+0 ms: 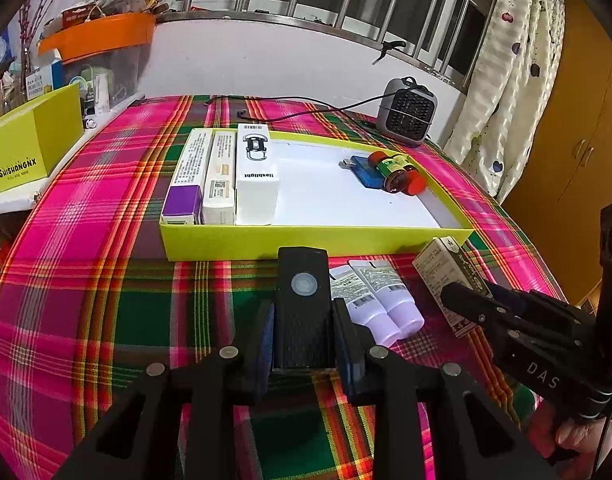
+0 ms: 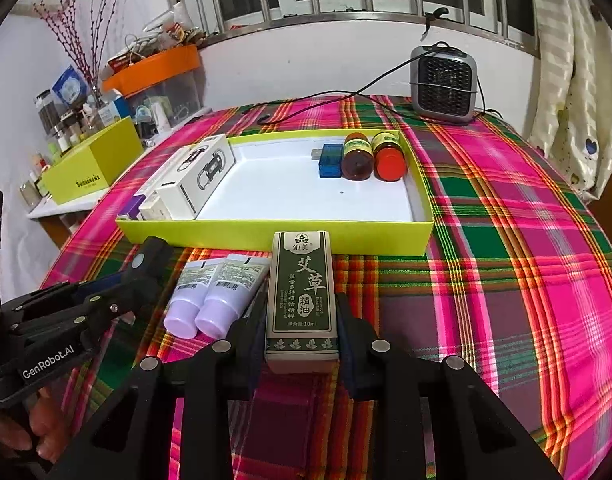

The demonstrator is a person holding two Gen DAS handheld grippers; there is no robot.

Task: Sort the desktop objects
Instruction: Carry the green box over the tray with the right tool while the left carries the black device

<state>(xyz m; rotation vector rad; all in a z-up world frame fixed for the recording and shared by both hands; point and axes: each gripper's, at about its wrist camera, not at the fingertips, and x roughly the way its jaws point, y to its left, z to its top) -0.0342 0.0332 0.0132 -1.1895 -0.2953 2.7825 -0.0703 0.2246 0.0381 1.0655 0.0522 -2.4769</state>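
My left gripper [image 1: 304,332] is shut on a black flashlight [image 1: 302,300], held just in front of the yellow-green tray [image 1: 306,240]. My right gripper [image 2: 302,320] is shut on a green essential-oil box [image 2: 302,296], also just before the tray's [image 2: 266,236] front wall. Two lilac tubes [image 1: 370,300] lie on the plaid cloth between the grippers; they also show in the right wrist view [image 2: 214,292]. In the tray, three boxes [image 1: 222,176] lie at the left, and a blue USB device [image 2: 330,160] and two small bottles [image 2: 374,156] at the right.
A grey fan heater [image 2: 444,80] with its cable stands at the table's back right. A yellow-green box [image 2: 90,164] and cluttered shelves with an orange tub [image 2: 154,66] stand to the left. Curtains [image 1: 506,80] hang at the right.
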